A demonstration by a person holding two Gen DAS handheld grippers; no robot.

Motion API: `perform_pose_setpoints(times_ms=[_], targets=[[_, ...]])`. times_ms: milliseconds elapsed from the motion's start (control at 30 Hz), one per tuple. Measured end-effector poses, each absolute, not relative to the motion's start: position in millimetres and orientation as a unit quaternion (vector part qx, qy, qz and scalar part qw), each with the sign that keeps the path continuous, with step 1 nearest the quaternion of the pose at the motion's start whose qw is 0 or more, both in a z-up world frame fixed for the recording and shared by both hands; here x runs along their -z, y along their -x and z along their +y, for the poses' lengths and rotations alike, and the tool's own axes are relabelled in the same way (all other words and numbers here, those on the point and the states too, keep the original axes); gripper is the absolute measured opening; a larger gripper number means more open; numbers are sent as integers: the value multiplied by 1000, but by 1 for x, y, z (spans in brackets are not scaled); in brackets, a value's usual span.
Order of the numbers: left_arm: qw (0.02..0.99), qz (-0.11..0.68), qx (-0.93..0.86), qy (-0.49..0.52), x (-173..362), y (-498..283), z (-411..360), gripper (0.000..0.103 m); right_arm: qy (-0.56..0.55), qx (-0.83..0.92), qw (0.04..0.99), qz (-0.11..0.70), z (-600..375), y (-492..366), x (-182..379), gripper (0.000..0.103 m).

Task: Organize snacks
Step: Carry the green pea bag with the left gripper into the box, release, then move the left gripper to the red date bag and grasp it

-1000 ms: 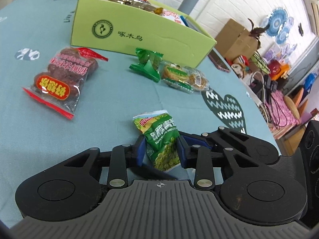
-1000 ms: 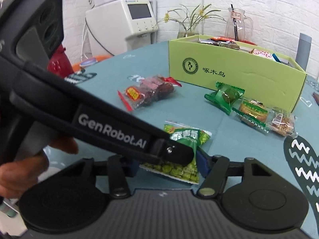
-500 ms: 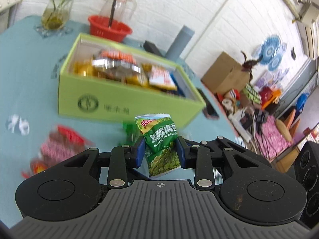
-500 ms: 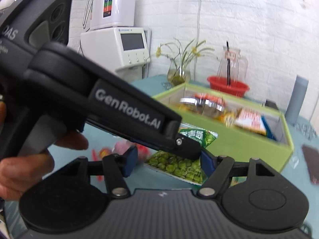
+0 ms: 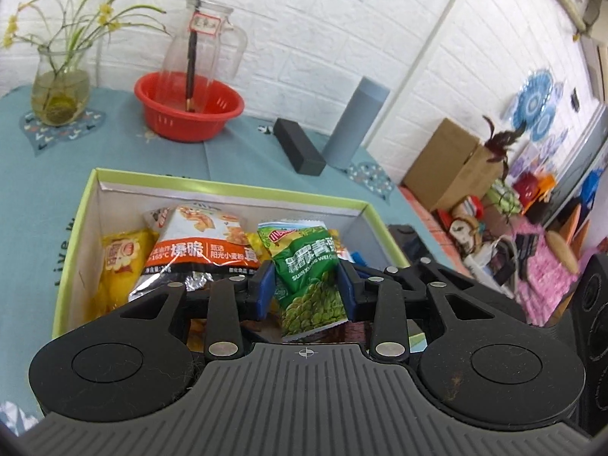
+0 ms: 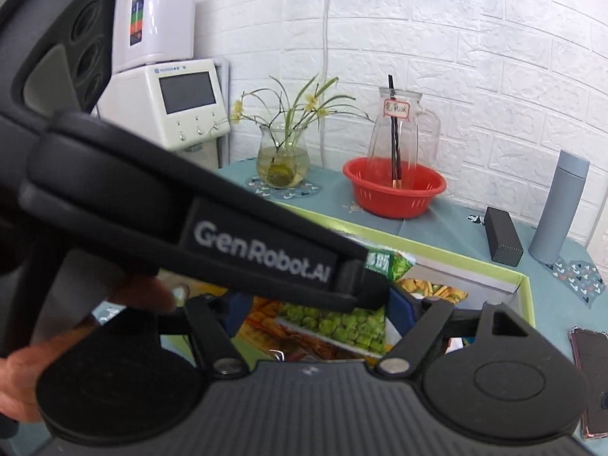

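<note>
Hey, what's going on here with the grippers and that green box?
A person is sorting snacks into the green box. The left gripper is shut on a green pea packet and holds it over the open box, which already contains an orange-and-white chip bag and a yellow packet. The packet is not yet released. The right gripper sits open just behind, holding nothing.

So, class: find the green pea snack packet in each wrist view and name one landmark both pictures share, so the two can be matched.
Left wrist view: the green pea snack packet sits centre, just below the middle, pinched in the left claw above the green box.
Right wrist view: the packet shows lower centre, partly hidden behind the left claw's black body.
Shared landmark: the red basket holding the glass pitcher.
</note>
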State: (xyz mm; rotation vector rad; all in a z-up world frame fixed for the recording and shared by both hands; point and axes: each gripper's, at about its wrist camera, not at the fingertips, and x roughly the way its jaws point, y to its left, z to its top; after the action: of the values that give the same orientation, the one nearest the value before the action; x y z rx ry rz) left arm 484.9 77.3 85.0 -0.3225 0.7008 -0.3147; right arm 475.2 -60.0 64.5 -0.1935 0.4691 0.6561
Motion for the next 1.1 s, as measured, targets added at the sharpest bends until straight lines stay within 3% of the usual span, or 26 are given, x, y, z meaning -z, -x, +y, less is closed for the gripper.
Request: perform_pose_setpoints(times_ms=[67,167,367,567,800,900,933,1100], targets=[[919,335,148,147,-86,-482,77,39,93,-317,918,220,-62,-472,-65,92],[928,299,154,157,-100,-458,87,58,81,-312,925,203,-71,-455,-72,95],[940,255,142,177,-114,-394,121,71,55,-319,924,203,-98,-400,-70,94],[934,278,83,210,-79,-340,160,71,35,-378,886,267,-85,-352,-42,94],[908,341,29,244,-26,-325,201,68,103,-446,832,314,-8,-343,-10,94],[888,378,62,254,-9,-336,207,46,100,-465,813,335,10,-347,3,93],[880,390,73,261,-3,-339,208,33,97,-467,810,342,15,-350,5,93],[877,405,98,239,0,-334,195,30,108,-446,822,339,27,-357,8,94]])
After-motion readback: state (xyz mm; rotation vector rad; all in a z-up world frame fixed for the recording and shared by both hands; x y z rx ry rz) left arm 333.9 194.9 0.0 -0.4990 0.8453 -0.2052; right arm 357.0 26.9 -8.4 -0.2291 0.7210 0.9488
